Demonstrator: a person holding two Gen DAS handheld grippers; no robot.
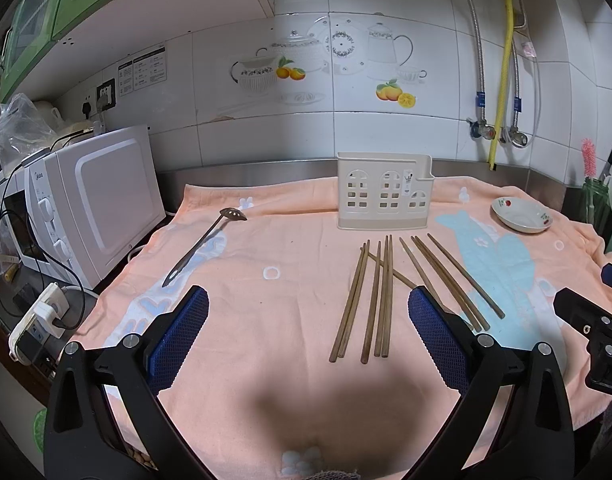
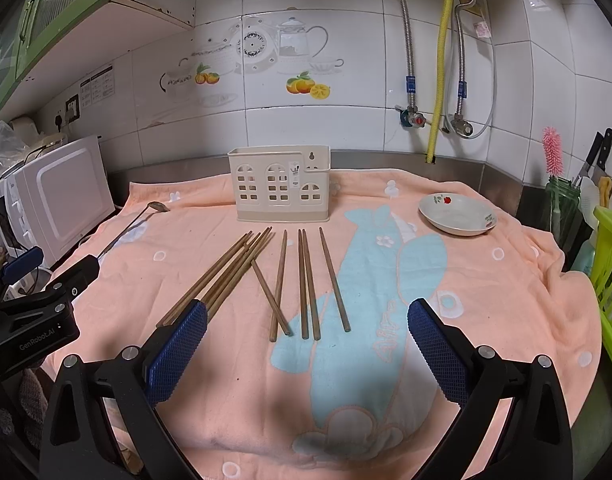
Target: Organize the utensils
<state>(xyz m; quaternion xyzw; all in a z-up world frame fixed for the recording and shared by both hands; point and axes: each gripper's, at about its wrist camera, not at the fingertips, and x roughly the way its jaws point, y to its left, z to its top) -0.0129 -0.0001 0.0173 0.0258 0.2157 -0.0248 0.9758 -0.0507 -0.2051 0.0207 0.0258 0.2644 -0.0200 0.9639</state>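
Both grippers' jaws wide open and empty; risk of snagging the crossed chopsticks (image 2: 274,284) at frame centre, scattering neighbours

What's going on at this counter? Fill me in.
A person holds a gripper in each hand over a peach towel, about to sort utensils. The left gripper and right gripper both hover with jaws open, holding nothing. Wooden chopsticks lie loose on the towel before the cream utensil holder, a slotted spoon lies to the left, and a small dish to the right.
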